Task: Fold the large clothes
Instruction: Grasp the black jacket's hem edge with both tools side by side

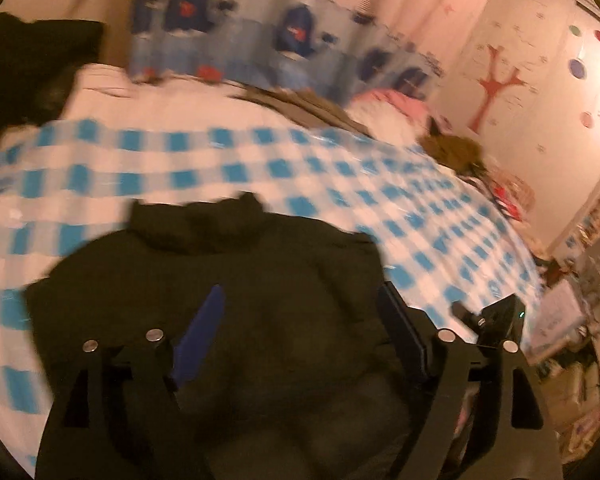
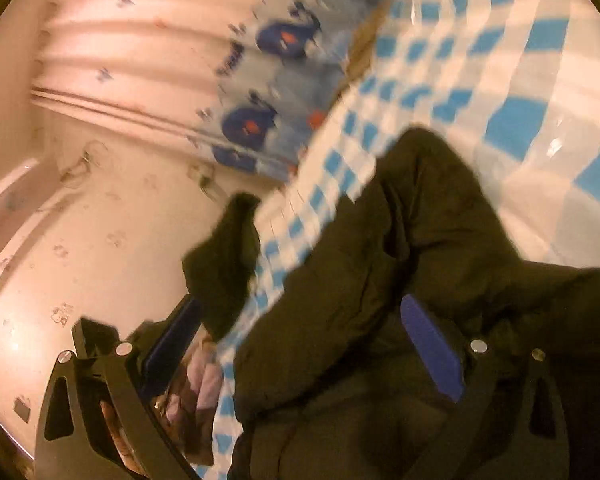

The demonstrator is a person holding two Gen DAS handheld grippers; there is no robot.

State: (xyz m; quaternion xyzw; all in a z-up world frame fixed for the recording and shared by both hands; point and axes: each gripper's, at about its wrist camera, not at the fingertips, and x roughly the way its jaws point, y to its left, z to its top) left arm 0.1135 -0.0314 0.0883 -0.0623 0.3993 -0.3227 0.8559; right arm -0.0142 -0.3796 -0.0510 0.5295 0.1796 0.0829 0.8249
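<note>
The left claw (image 1: 300,320) stood wide open above the dark jacket (image 1: 228,280), its blue pads (image 1: 204,328) spread apart with nothing pinched between them; the padded fabric lay below and ahead of the fingers, not gripped. The jacket rested on the bed, on a blue-and-white checked sheet (image 1: 260,152), with its collar or hood end pointing away from the left claw. A second dark garment (image 1: 32,68) sat far ahead and to the left of that claw, near the bed's far edge, and a brown heap (image 1: 452,148) lay far ahead to its right.

The right claw (image 2: 300,344) was also spread wide. One pad (image 2: 432,344) lay against the jacket's (image 2: 420,260) surface while the other hung off to the side over the checked sheet (image 2: 512,120), so it held nothing. A loose dark flap (image 2: 224,256), probably a sleeve, rose just ahead of that free pad.

The step in hand looked like choosing fresh grips for the next fold. To do it well, each claw should probably drop onto a matching edge of the jacket, taking every puffy layer between the pads before closing firmly, since thick filling tends to slip. Both sides would best lift together and travel evenly, so the fold lands square and the loose sleeve is tucked inside, not trailing.
</note>
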